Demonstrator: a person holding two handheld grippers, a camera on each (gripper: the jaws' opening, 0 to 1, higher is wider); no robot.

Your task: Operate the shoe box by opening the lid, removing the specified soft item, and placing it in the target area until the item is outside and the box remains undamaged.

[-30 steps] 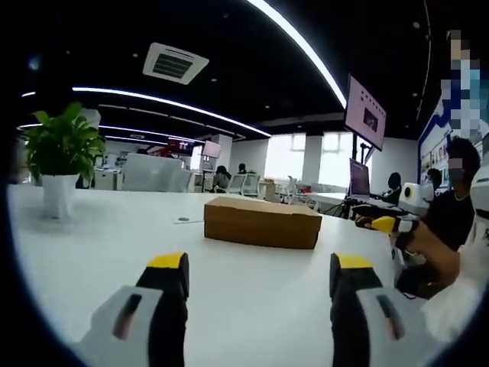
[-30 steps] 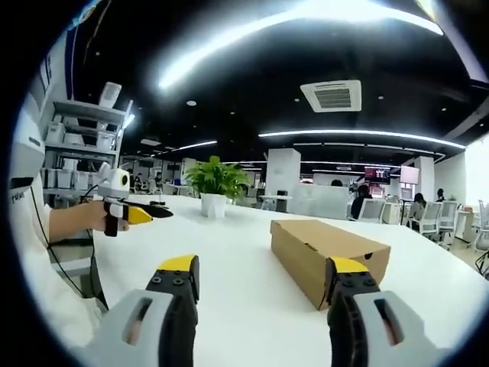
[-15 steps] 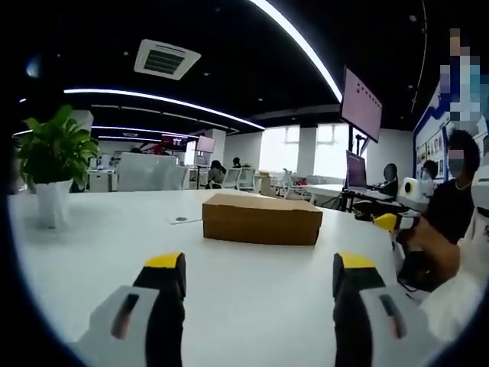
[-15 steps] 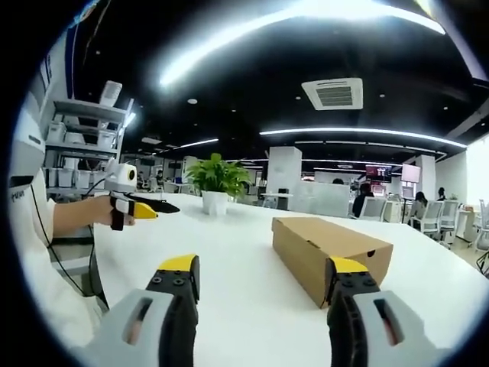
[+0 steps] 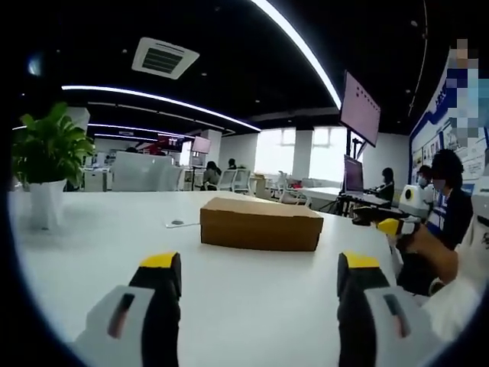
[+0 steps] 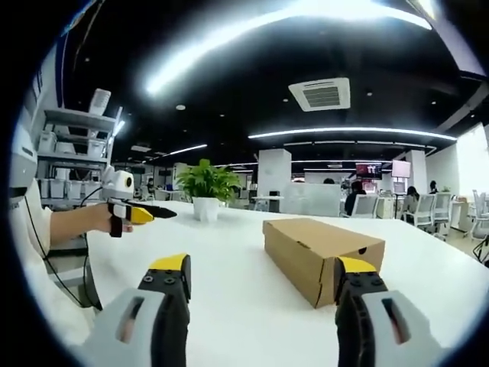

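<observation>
A brown cardboard shoe box point(image 5: 260, 223) lies with its lid down on the white table point(image 5: 114, 245), ahead of my left gripper point(image 5: 260, 269), whose jaws stand wide open and hold nothing. From the other side the same shoe box point(image 6: 321, 252) sits just beyond my right gripper point(image 6: 263, 277), also open and holding nothing, with its right fingertip point(image 6: 357, 267) overlapping the box's near corner. The left gripper point(image 6: 134, 212) appears at the left of the right gripper view, held in a hand. The right gripper point(image 5: 390, 224) shows at the right of the left gripper view.
A potted green plant point(image 5: 47, 164) in a white pot stands on the table's far left, seen also as the plant point(image 6: 205, 189). A small dark disc point(image 5: 177, 222) lies left of the box. Monitors point(image 5: 361, 115), chairs and seated people are behind.
Both views shifted slightly: the box looks a little nearer and further left. The box stays put with its lid down. The left gripper's hand hovers in much the same place.
</observation>
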